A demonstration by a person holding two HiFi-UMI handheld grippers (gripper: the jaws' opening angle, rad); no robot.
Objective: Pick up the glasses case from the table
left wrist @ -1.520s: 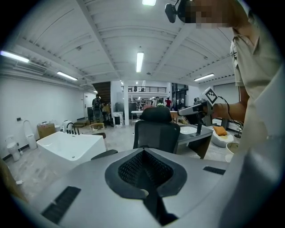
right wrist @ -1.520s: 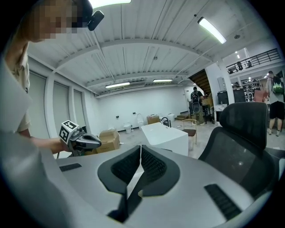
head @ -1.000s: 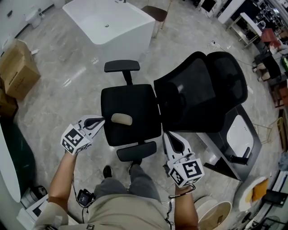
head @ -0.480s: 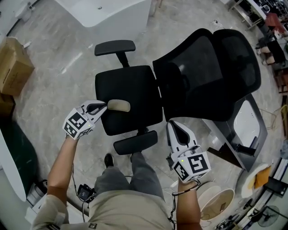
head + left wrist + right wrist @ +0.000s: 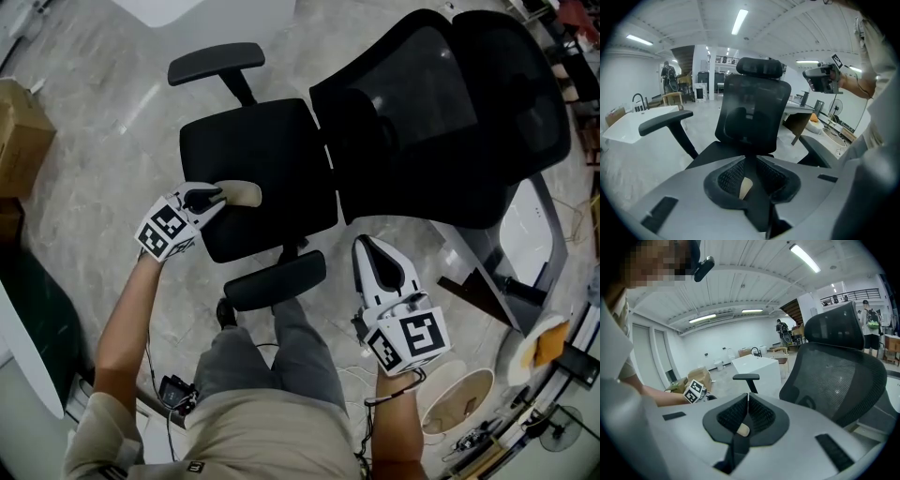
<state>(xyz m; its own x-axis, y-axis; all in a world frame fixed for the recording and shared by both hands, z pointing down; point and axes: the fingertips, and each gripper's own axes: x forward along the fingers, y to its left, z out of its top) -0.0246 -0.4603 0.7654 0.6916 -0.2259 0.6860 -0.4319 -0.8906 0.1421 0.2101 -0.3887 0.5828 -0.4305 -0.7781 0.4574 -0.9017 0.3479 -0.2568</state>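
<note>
nearest: person's legs (image 5: 281,366) in beige trousers, on a pale marble floor (image 5: 112,141). work surface is the black seat (image 5: 272,150) of an office chair: near armrest (image 5: 275,279) on the person's side, far armrest (image 5: 216,61) beyond, mesh backrest (image 5: 441,103) to the right of the seat. cardboard box (image 5: 19,131) at far left, white table (image 5: 757,365) behind the chair.

right gripper (image 5: 366,246): held low just beside the near armrest, tips aimed toward where seat meets backrest. pads meet in a line, nothing clamped. small pale oval shows low behind them, can't tell what it is.

left gripper (image 5: 221,195): bare forearm (image 5: 117,328) stretched forward, tips over the near-left part of the seat. the beige glasses case (image 5: 246,193) lies there, its near end under the tips. jaws stand a narrow slit apart, pinching that end; a pale sliver shows between the pads (image 5: 731,176).
</note>
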